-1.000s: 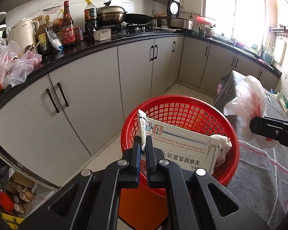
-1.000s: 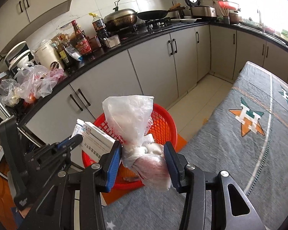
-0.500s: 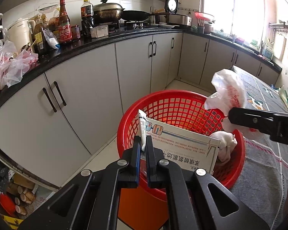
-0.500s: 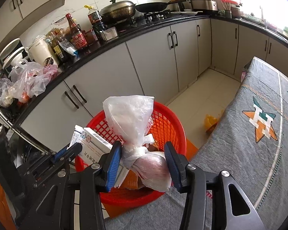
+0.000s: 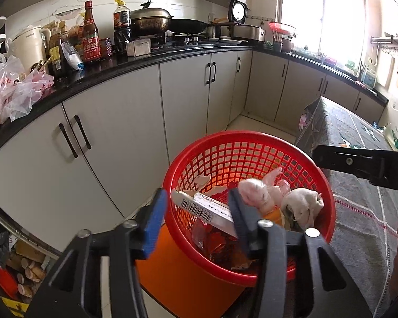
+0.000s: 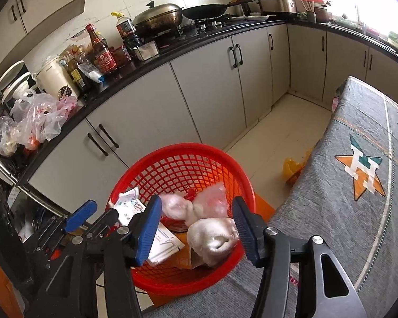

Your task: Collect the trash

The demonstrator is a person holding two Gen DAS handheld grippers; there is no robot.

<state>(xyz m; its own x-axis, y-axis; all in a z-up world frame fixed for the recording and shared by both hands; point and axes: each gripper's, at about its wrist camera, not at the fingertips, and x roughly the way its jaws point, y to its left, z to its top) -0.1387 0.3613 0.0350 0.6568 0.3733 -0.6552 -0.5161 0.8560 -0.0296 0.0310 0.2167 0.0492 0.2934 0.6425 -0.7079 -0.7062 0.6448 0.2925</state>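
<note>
1. Left gripper (image 5: 197, 209): jaws spread wide and empty, poised over the near rim of the red basket (image 5: 252, 143); its blue pads (image 5: 154, 222) show in both views (in the right wrist view it sits at lower left (image 6: 92, 216)).
2. Right gripper (image 6: 197, 221): released, jaws apart, holding nothing, above the basket (image 6: 183, 153) on the desk side; in the left wrist view only one black arm of it (image 5: 363, 159) shows.
3. Trash, all inside the basket: a knotted plastic bag (image 6: 196, 204) with pinkish contents (image 5: 257, 193), a white crumpled wad (image 6: 212, 238) near the rim (image 5: 302, 205), and a white box (image 5: 209, 209) lying tilted, its barcode facing up (image 6: 159, 241).
4. Desk (image 6: 358, 212): covered by a grey cloth with an orange star; the basket's edge touches the cloth.
5. Background: grey cabinets (image 6: 212, 79) under a black worktop (image 5: 135, 61) carrying bottles (image 5: 91, 39), a lidded wok (image 6: 159, 17) and plastic bags.
</note>
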